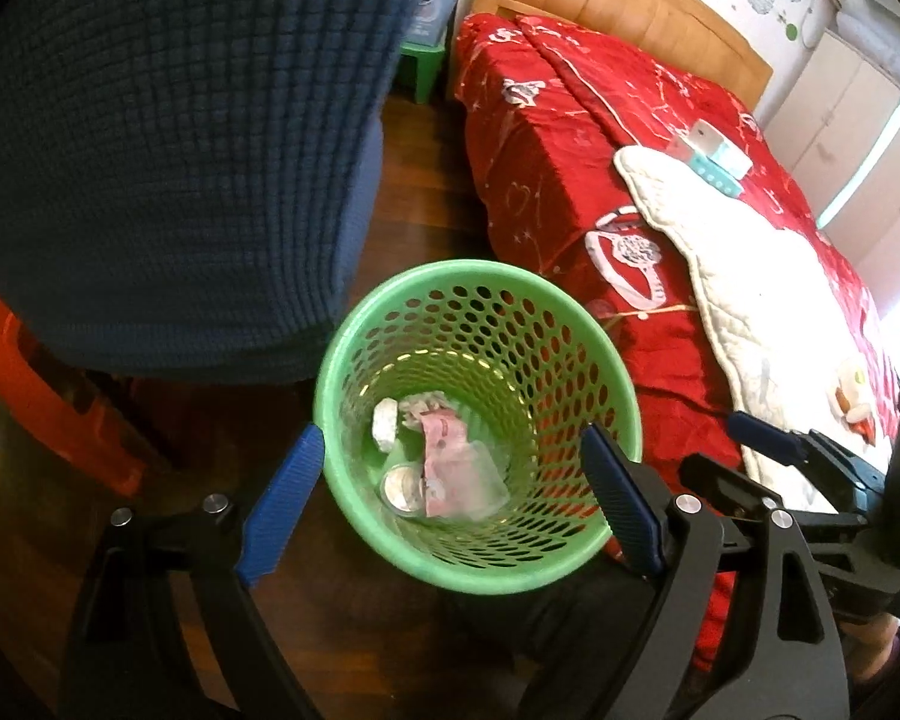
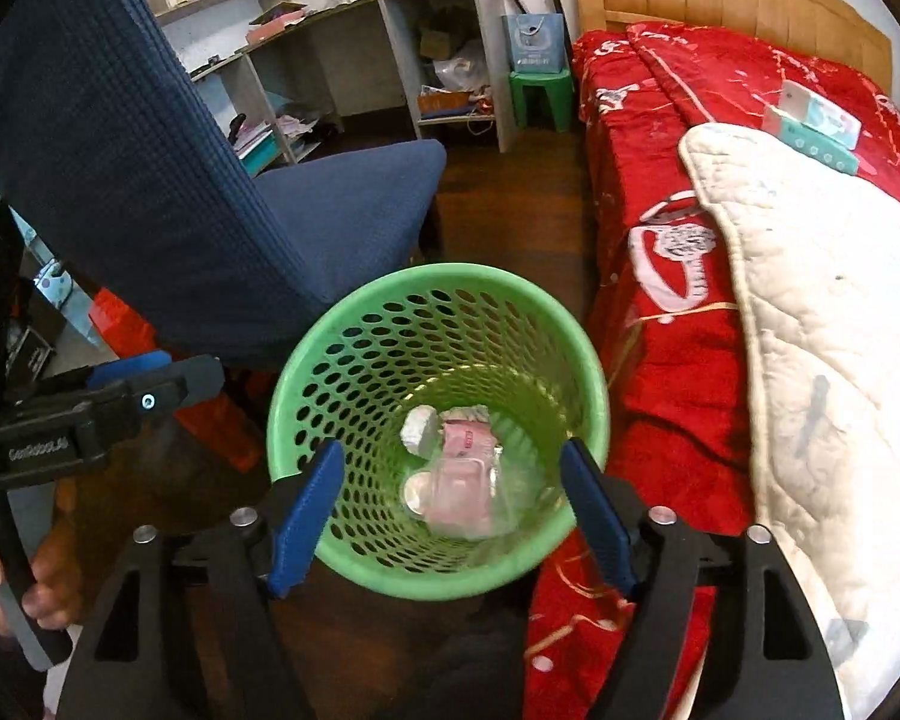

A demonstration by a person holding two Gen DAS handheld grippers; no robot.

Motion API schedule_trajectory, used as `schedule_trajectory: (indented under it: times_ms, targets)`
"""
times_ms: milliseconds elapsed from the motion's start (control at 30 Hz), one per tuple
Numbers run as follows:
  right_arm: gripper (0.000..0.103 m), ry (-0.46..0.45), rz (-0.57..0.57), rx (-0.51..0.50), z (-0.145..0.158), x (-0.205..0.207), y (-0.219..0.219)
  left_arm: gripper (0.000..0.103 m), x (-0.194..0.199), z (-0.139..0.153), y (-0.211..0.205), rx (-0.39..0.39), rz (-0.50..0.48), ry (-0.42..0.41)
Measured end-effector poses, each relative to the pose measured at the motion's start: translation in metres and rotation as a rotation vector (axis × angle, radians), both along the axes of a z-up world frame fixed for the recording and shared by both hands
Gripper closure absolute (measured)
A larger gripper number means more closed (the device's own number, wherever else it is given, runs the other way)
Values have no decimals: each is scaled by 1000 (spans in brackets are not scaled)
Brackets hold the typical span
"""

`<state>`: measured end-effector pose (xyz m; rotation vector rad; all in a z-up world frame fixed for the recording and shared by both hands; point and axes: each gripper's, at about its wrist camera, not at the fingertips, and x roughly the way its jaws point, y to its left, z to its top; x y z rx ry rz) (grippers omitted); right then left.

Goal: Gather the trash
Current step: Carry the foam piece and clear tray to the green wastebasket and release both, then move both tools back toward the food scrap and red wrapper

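Observation:
A green perforated waste basket (image 1: pixel 366 324) stands on the dark wood floor between a blue chair and a red bed; it also shows in the right wrist view (image 2: pixel 342 312). Inside lie a white crumpled wad (image 1: pixel 385 423), a pink wrapper (image 1: pixel 444 462), a clear plastic piece (image 1: pixel 489 480) and a round lid (image 1: pixel 399 487); the same trash (image 2: pixel 462 480) shows in the right wrist view. My left gripper (image 1: pixel 450 450) hovers open and empty above the basket. My right gripper (image 2: pixel 453 471) is also open and empty above it.
A blue covered chair (image 2: pixel 210 168) stands left of the basket. The red bed (image 2: pixel 660 180) on the right carries a white quilt (image 2: pixel 822 312) and a teal-and-white box (image 2: pixel 816 126). A green stool (image 2: pixel 540 90) and shelves (image 2: pixel 342 60) stand at the back.

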<state>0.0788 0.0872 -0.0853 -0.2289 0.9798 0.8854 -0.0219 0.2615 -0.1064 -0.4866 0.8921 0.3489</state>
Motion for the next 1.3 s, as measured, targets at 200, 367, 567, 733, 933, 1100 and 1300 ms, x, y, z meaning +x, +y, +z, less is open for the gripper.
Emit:
schedule_trajectory:
  times_ms: [200,367,567,733,933,1100,1300]
  targets:
    - [24,-37,-70,13,13,3,-49,16,15,0,-21,-9,-43,6]
    - [20,-60,-158,11,21,12,-99,15,32,4,-45,-13,-95,0]
    - [20,-74,-301,-9,25,31,-172,14,56,9,-78,-1,-171,3]
    - [20,-88,-430,-25,29,51,-234,14,75,11,-103,-6,-225,9]
    - [20,-88,-587,-31,31,80,-308,14,101,17,-139,8,-305,10]
    - [20,-69,-674,-17,32,101,-356,14,121,20,-167,18,-359,10]
    - [24,-75,-750,-25,33,124,-395,14,141,26,-196,40,-413,12]
